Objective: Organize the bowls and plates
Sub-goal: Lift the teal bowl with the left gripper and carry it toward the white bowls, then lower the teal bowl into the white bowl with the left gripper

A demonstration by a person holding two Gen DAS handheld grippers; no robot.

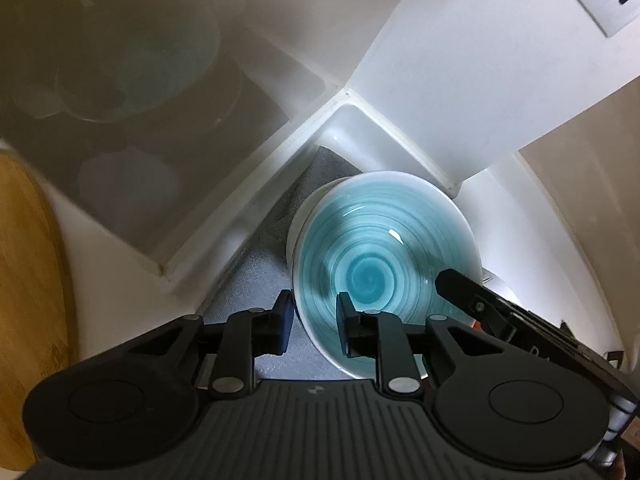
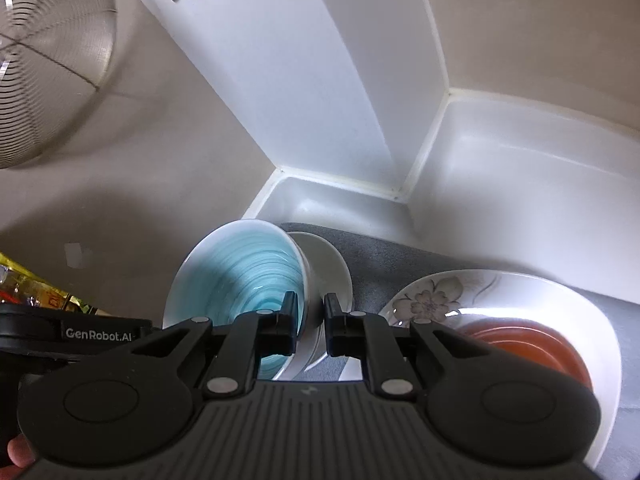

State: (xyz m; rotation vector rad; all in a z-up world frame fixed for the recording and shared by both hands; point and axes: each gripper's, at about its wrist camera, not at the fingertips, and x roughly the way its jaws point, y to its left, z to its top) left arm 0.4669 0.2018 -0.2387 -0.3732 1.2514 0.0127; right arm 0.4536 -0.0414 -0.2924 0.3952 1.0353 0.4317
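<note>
A bowl with a turquoise swirl inside (image 1: 376,256) sits tilted on a white bowl (image 2: 328,264) on the grey mat (image 1: 260,280) in a white cupboard corner. My left gripper (image 1: 314,322) straddles the near rim of the turquoise bowl, one finger outside and one inside, with a gap left. My right gripper (image 2: 310,322) straddles the bowl's right rim (image 2: 240,268) the same way, not closed tight. The right gripper's body shows in the left wrist view (image 1: 500,308).
A white flower-pattern plate (image 2: 520,300) holding an orange plate (image 2: 532,344) lies right of the bowls. White walls (image 1: 440,72) close the corner. A glossy panel (image 1: 120,80) reflects dishes at left. A wooden board (image 1: 28,280) is far left; a wire cover (image 2: 48,56) hangs upper left.
</note>
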